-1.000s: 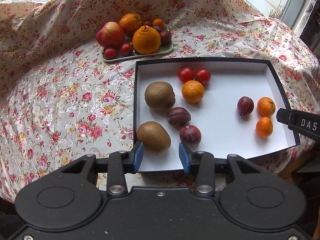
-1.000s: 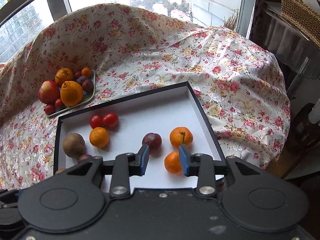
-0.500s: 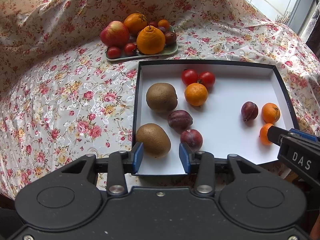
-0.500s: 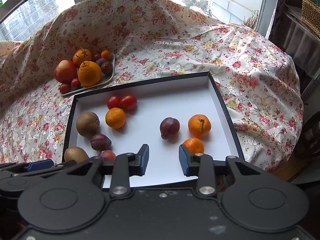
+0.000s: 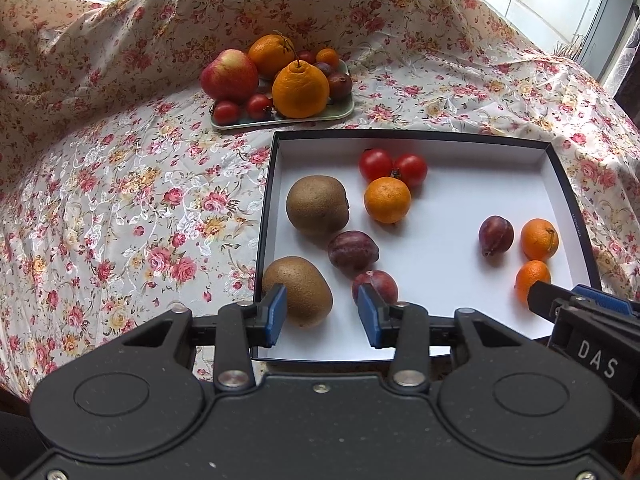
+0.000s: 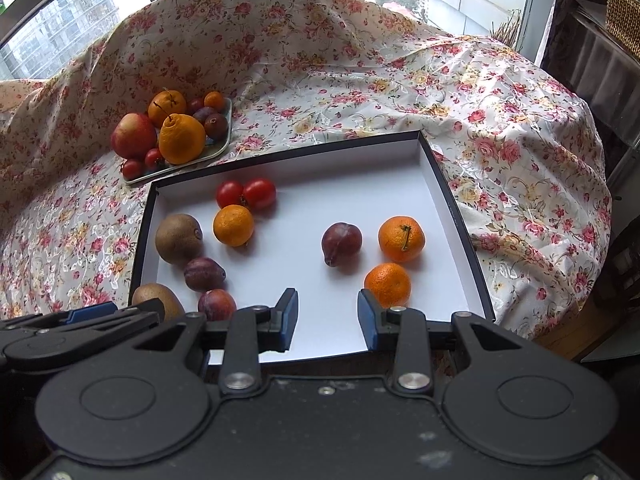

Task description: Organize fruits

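**Fruit lies scattered in the white-lined box, both grippers empty above its near edge**

The black-rimmed box sits on the flowered cloth, its white floor carrying ten loose fruits. At the left side two kiwis lie one behind the other: the far kiwi and the near kiwi, the latter close against the left wall. Between and just right of them lie two plums, one touching or almost touching the far kiwi, the other nearer the front. Toward the back two cherry tomatoes sit side by side, with a mandarin touching them in front. On the right side a third plum lies near two more mandarins, one with a stem and one nearer the front.

The left gripper hangs over the box's front left corner, its blue pads set at a narrow gap with nothing between them; the near kiwi and front plum show just beyond the tips. The right gripper hangs over the front middle of the box, fingers likewise narrowly apart and holding nothing.

Behind the box, a pale green tray holds an apple, large oranges, small tomatoes and plums. Windows stand beyond the cloth.
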`<action>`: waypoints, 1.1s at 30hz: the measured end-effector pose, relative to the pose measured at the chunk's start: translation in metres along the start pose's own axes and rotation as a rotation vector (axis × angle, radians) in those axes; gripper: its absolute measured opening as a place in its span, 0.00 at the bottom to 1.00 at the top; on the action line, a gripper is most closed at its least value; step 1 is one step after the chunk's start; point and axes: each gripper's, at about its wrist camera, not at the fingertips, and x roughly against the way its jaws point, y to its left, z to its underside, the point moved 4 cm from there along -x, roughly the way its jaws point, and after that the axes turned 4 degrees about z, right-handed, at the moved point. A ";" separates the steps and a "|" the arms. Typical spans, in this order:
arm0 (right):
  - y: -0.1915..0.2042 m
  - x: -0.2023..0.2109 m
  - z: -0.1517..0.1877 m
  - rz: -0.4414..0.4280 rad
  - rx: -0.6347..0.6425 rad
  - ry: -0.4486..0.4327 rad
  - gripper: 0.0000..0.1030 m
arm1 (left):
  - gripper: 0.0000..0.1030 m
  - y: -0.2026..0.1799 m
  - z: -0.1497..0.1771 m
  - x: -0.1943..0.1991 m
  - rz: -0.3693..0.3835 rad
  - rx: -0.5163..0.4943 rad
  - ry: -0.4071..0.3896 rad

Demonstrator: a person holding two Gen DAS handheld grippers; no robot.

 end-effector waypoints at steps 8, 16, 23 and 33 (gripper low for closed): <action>-0.002 -0.003 -0.001 -0.009 -0.024 0.015 0.35 | 0.48 -0.001 0.001 0.002 -0.001 -0.018 -0.009; 0.003 -0.002 0.000 0.003 0.013 0.011 0.35 | 0.48 0.001 0.000 0.002 0.001 -0.005 -0.007; 0.002 -0.002 0.000 -0.004 0.011 0.014 0.35 | 0.48 0.000 0.000 0.002 0.008 -0.007 -0.003; 0.001 -0.002 0.000 -0.005 0.015 0.017 0.35 | 0.48 -0.002 0.000 0.003 0.011 -0.013 -0.007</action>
